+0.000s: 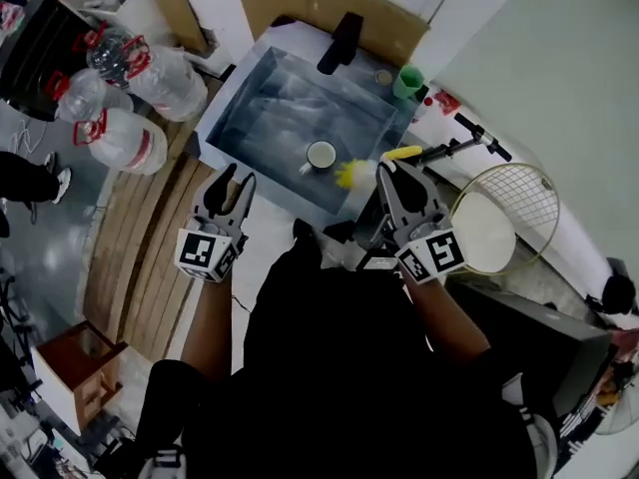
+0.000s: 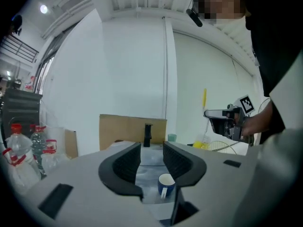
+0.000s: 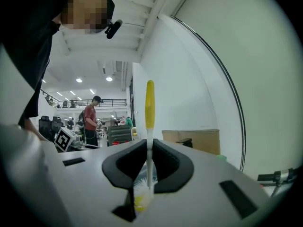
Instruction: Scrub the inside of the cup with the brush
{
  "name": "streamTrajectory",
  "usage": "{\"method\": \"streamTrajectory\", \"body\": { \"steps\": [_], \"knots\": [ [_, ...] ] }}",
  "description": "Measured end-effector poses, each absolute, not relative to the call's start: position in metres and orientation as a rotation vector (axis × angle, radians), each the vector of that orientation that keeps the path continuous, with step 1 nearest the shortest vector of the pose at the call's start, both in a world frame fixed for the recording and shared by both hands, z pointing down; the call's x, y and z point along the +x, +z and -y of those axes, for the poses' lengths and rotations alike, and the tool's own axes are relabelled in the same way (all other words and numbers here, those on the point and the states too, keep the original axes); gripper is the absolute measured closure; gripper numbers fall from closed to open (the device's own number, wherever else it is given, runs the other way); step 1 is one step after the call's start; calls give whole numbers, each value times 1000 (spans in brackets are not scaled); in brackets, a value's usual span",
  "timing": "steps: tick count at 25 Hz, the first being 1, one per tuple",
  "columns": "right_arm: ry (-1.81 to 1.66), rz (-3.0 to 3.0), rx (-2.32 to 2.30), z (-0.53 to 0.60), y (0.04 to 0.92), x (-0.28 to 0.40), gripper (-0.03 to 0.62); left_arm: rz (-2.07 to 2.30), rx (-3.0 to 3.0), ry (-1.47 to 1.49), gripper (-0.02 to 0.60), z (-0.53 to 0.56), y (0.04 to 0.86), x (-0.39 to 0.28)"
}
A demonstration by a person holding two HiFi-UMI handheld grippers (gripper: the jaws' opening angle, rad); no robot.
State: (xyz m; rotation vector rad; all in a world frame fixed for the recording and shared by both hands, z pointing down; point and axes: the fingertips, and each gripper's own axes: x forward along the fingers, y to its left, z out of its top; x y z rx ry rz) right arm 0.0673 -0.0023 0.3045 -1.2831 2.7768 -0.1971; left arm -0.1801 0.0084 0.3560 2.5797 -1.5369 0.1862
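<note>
L gripper point(image 2: 151, 155) jaws wide apart, R gripper point(image 3: 147, 151) jaws clamping brush point(image 3: 149, 109)

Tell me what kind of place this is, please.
Likely a workshop or lab hall, not a home kitchen: a steel sink backed by cardboard, with large water bottles on the floor.

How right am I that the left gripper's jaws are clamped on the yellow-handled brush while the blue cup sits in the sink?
Wrong side: the right gripper has its jaws clamped on the yellow-handled white-bristled brush, as the right gripper view shows. The blue cup does sit in the grey metal sink.
</note>
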Motion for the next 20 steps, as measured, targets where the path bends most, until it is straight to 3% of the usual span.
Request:
{"method": "streamTrajectory", "body": {
  "steps": [20],
  "knots": [
    [-238,-2687,-1604,82,342,81,546,588,2615,879,402,75,520,-98]
  ]
}}
